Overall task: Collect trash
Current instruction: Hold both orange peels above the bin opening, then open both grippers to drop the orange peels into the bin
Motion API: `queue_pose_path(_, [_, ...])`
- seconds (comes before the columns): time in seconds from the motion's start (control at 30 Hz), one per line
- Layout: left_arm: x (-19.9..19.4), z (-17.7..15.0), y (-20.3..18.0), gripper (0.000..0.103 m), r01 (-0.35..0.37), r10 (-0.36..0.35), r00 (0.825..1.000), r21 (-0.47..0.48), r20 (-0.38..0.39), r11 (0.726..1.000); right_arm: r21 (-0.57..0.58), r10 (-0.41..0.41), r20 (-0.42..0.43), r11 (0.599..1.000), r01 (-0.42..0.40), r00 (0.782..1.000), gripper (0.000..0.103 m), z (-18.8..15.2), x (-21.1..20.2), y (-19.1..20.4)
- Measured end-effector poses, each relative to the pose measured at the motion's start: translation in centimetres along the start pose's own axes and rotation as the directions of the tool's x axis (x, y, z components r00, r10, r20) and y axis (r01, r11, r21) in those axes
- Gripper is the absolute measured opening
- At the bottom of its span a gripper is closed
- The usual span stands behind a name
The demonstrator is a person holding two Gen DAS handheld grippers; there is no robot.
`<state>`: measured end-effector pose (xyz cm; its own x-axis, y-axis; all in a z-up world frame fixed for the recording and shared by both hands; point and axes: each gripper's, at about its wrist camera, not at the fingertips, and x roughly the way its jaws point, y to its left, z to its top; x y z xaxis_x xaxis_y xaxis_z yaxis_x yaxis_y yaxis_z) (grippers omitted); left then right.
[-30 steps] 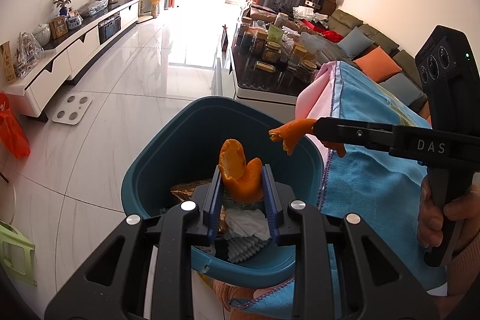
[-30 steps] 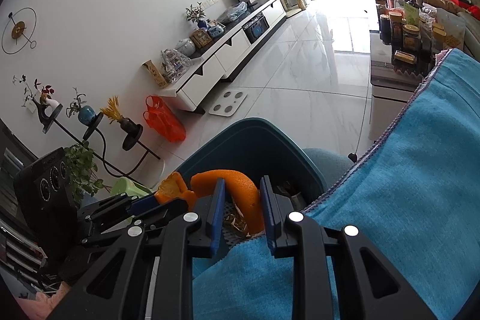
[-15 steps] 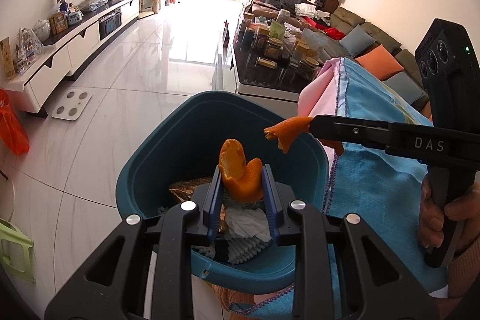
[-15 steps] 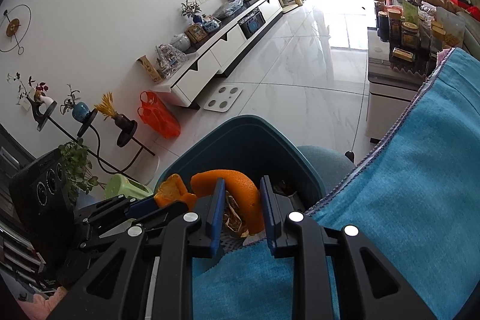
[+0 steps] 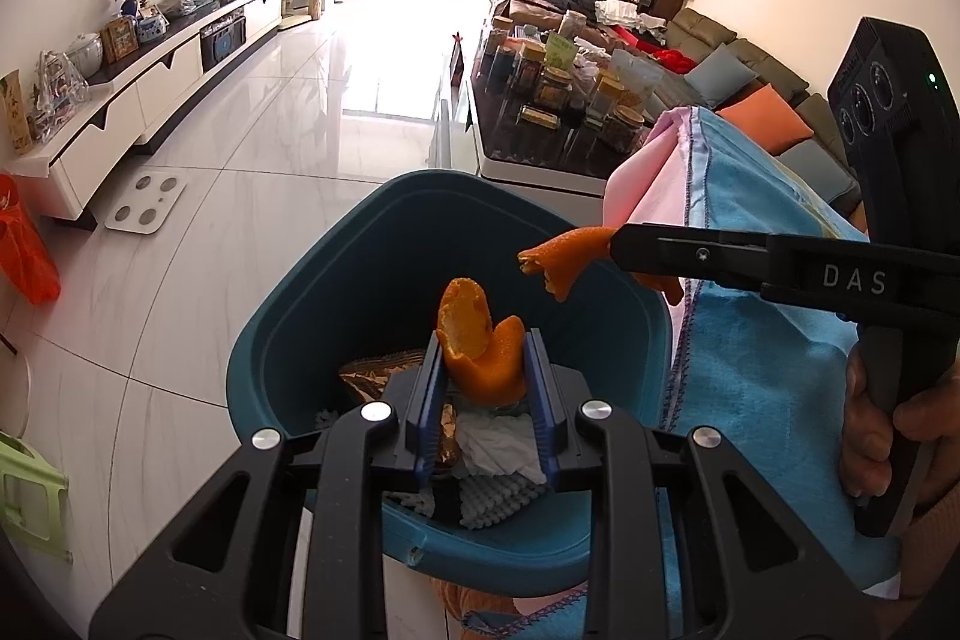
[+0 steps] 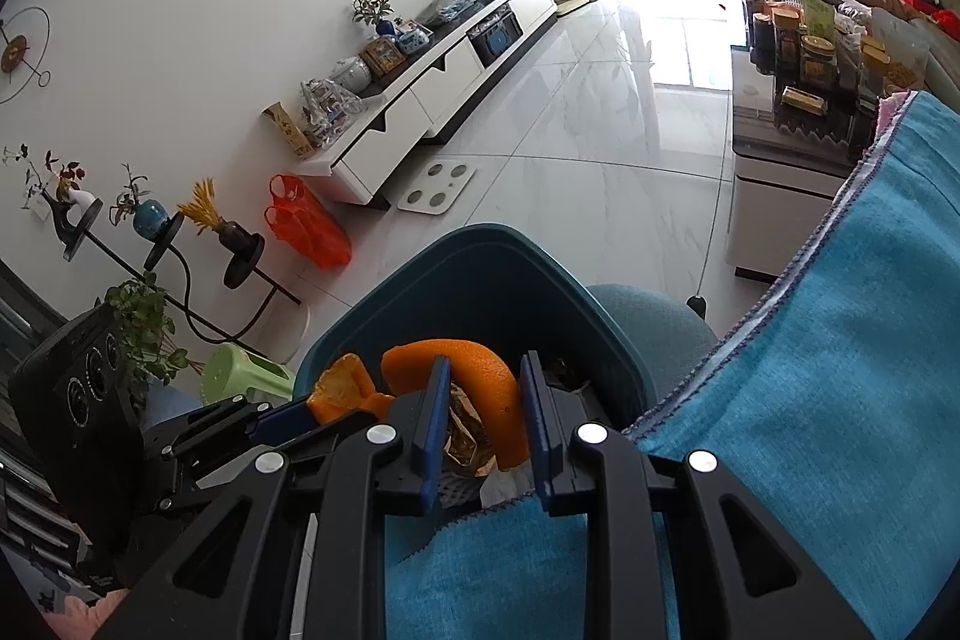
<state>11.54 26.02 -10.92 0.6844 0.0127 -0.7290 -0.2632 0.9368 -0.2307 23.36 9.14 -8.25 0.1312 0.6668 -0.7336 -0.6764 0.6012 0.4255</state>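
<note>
A teal trash bin [image 5: 300, 334] stands beside the blue-clothed table; it also shows in the right wrist view [image 6: 480, 256]. It holds white tissue [image 5: 498, 442] and a brown wrapper [image 5: 372, 373]. My left gripper [image 5: 483, 364] is shut on an orange peel [image 5: 480, 346] above the bin's opening. My right gripper [image 6: 483, 394] is shut on another orange peel [image 6: 480, 370], seen from the side in the left wrist view [image 5: 570, 259], over the bin's right rim. The left gripper's peel shows in the right wrist view [image 6: 345, 391].
A blue cloth [image 6: 840, 340] covers the table at right. A coffee table with jars [image 5: 558, 100] stands behind the bin. A white TV cabinet [image 5: 150, 88], an orange bag [image 5: 24, 250], a floor scale [image 5: 147, 205] and a green stool [image 5: 24, 496] are at left.
Both grippers, still holding their peels, have moved slightly further over the bin; the bin sits a little lower and larger in both views.
</note>
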Motion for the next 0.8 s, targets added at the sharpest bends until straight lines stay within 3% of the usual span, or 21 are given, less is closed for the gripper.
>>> queue_pose_path(0.8, [1.8, -0.3, 1.3, 0.026, -0.005, 0.004, 1.000, -0.021, -0.026, 1.000, 0.000, -0.032, -0.040, 1.000, 0.032, 0.999, 0.023, 0.8, 1.7, 0.2])
